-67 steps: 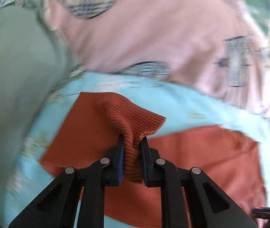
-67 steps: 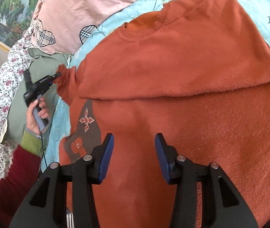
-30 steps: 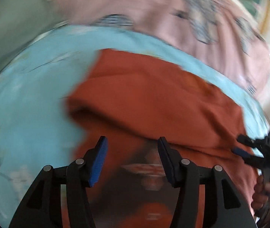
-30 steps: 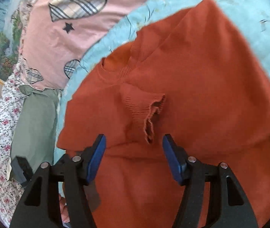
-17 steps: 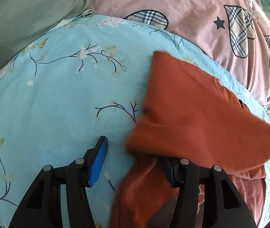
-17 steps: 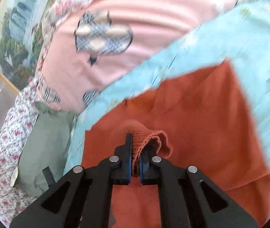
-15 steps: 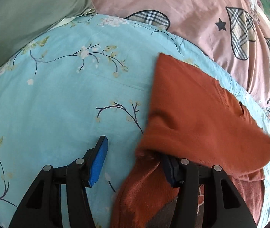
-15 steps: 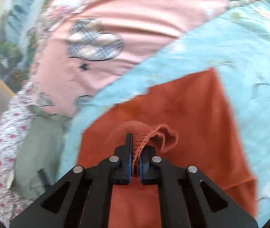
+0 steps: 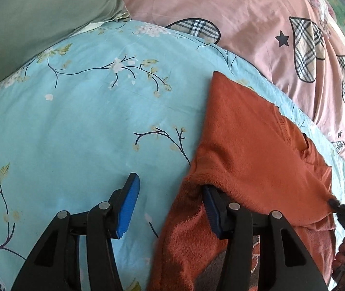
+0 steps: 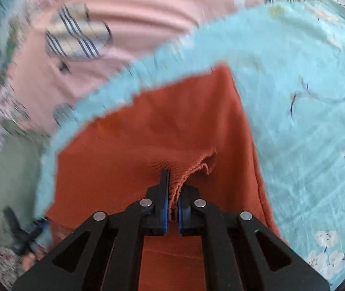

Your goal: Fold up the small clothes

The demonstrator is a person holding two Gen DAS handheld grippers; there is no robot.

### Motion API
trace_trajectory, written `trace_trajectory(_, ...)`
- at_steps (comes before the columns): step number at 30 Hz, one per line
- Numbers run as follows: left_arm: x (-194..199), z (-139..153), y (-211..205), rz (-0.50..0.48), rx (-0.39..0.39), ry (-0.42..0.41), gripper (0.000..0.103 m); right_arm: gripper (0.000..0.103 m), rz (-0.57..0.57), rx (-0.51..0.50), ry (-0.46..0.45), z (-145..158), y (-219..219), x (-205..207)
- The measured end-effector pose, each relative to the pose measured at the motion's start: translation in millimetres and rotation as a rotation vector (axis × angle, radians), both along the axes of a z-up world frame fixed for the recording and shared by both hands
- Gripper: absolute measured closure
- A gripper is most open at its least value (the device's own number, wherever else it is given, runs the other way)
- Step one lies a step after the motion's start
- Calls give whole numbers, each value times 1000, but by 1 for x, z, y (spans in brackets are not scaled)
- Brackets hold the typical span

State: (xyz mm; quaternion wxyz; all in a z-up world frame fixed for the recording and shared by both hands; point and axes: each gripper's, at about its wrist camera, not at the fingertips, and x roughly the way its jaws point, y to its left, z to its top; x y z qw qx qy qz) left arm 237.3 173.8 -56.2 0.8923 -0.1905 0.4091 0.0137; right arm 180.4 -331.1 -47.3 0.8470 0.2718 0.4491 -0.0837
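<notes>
— On the blue floral bed sheet [image 9: 80, 126], what's hard to see of the orange sweater [image 9: 250, 145]?
— Its folded sleeve drapes over the left gripper [image 9: 170, 208], hiding one fingertip; the right view is blurred.
— Changed since a second ago?
— The right gripper [image 10: 173, 206], then spread, now pinches the ribbed cuff [image 10: 192, 167].
— And the left fingers?
— Spread wide, holding nothing, at the sweater's edge.

A home bedroom is showing here: a bed [image 9: 80, 126] is wearing a light blue sheet printed with flowering branches, a pink pillow [image 9: 233, 17] with plaid hearts and stars is lying at its head, and a plain green pillow [image 9: 34, 12] is sitting just beside it.
</notes>
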Motion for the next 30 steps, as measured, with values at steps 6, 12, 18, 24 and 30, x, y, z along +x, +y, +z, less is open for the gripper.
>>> trace_trajectory(6,-4,-2,5,-27,-22,5,49,93,-44,-126,70,-7,0,-8)
trace_trajectory(12,-6,-3,1,-43,9,10,50,89,47,-147,-2,12,29,-3)
trace_trajectory(18,-15,-1,9,-52,2,26,48,89,-39,-65,74,-6,1,-16)
trace_trajectory(24,-53,6,6,-184,14,61,49,85,7,-17,-4,32,5,-62)
trace_trajectory(30,-117,4,8,-275,-31,92,41,69,85,52,-10,44,27,-127)
